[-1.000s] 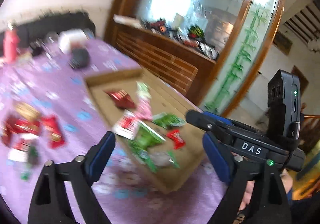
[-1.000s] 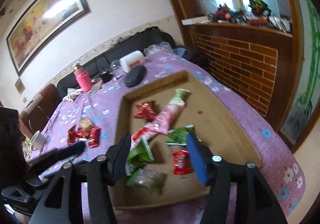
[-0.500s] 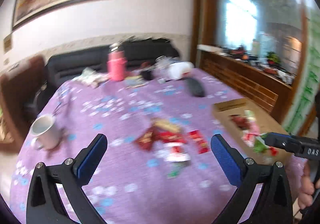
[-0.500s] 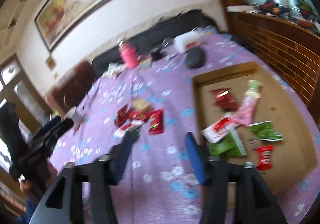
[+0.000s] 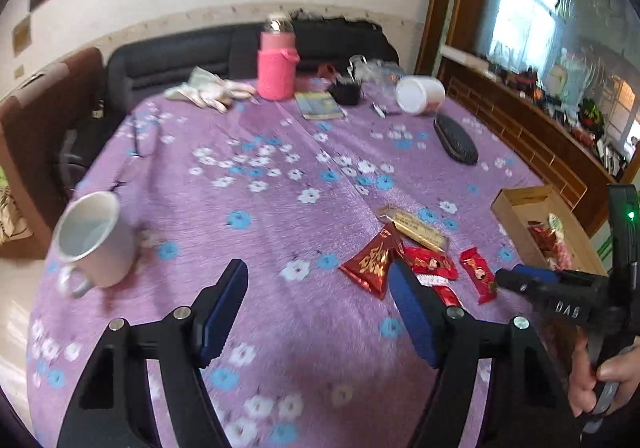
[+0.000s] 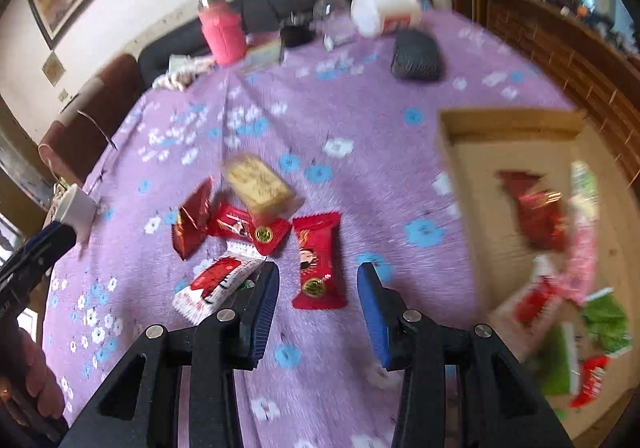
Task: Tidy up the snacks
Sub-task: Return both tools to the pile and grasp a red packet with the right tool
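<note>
A: How is the table (image 6: 360, 120) laid out?
B: Red packets are scattered on purple cloth; a box (image 6: 508, 128) is seen at right.
A: And the claws?
B: The right gripper (image 6: 318, 308) is held partly open, empty, above one red packet (image 6: 318, 260). The left gripper (image 5: 316, 308) is closing, nothing between; the packets lie just right of it.

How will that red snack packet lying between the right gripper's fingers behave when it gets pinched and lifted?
The red snack packet is a flat, glossy film wrapper with crimped ends, so it is probably light and may slip or crinkle between the pads. It lies flat on the purple tablecloth, so it shouldn't roll. The right gripper straddles it, not yet pressing.
</note>
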Available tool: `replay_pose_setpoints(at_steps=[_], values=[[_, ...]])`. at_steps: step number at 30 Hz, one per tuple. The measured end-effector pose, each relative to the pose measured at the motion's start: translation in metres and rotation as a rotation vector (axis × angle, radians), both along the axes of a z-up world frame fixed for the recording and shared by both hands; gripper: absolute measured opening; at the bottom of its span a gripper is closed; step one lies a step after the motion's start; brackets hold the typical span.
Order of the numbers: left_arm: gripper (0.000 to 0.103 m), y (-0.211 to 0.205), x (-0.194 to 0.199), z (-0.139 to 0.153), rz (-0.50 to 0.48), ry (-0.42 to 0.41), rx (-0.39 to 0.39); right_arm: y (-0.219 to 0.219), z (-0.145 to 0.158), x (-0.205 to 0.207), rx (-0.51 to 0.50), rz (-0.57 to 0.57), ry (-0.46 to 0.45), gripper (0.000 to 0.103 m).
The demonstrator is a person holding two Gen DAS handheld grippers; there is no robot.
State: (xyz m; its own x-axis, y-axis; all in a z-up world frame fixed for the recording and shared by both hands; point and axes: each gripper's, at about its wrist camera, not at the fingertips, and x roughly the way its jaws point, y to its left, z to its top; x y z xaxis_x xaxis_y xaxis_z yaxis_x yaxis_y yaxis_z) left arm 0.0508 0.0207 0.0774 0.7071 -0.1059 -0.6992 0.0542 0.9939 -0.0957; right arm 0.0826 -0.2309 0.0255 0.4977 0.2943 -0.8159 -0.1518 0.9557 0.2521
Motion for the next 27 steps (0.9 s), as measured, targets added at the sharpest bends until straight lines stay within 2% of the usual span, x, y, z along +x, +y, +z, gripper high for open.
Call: replay_pose_setpoints(at_steps=[5,7,9,10,11,14,18,22,23,24,25,27], values=[[0.076,-0.023,0.032,-0.019,-0.094,0.033,0.010,0.007,-0.016,0.015,-0.039,-0.015,0.018,0.043],[0.078,-0.034,0.038,-0.030,-0.117,0.028,0.052,0.009,-0.024,0.018,-0.058,-0.012,0.027,0.043],[0.079,-0.041,0.040,-0.037,-0.127,0.017,0.094,0.010,-0.025,0.016,-0.092,-0.008,-0.013,0.035],[0.079,-0.044,0.042,-0.041,-0.138,0.016,0.106,0.011,-0.025,0.015,-0.114,-0.010,-0.033,0.023],[0.079,-0.046,0.043,-0.043,-0.152,0.019,0.111,0.011,-0.026,0.015,-0.123,-0.016,-0.048,0.022],[0.079,-0.053,0.045,-0.051,-0.189,0.009,0.153,0.008,-0.028,0.013,-0.101,-0.001,-0.097,0.021],[0.079,-0.064,0.047,-0.061,-0.251,0.014,0.200,0.003,-0.028,0.013,-0.056,0.003,-0.103,0.021],[0.078,-0.076,0.058,-0.074,-0.249,0.043,0.249,0.002,-0.027,0.015,-0.038,-0.005,-0.096,0.021],[0.075,-0.076,0.059,-0.075,-0.249,0.049,0.243,0.002,-0.027,0.015,-0.034,-0.008,-0.094,0.021],[0.060,-0.075,0.060,-0.075,-0.242,0.051,0.228,0.002,-0.027,0.017,-0.031,-0.009,-0.091,0.021],[0.040,-0.072,0.062,-0.076,-0.231,0.071,0.199,0.002,-0.027,0.016,-0.025,-0.011,-0.089,0.021],[0.038,-0.067,0.064,-0.078,-0.223,0.085,0.155,0.000,-0.028,0.016,-0.013,-0.013,-0.084,0.021]])
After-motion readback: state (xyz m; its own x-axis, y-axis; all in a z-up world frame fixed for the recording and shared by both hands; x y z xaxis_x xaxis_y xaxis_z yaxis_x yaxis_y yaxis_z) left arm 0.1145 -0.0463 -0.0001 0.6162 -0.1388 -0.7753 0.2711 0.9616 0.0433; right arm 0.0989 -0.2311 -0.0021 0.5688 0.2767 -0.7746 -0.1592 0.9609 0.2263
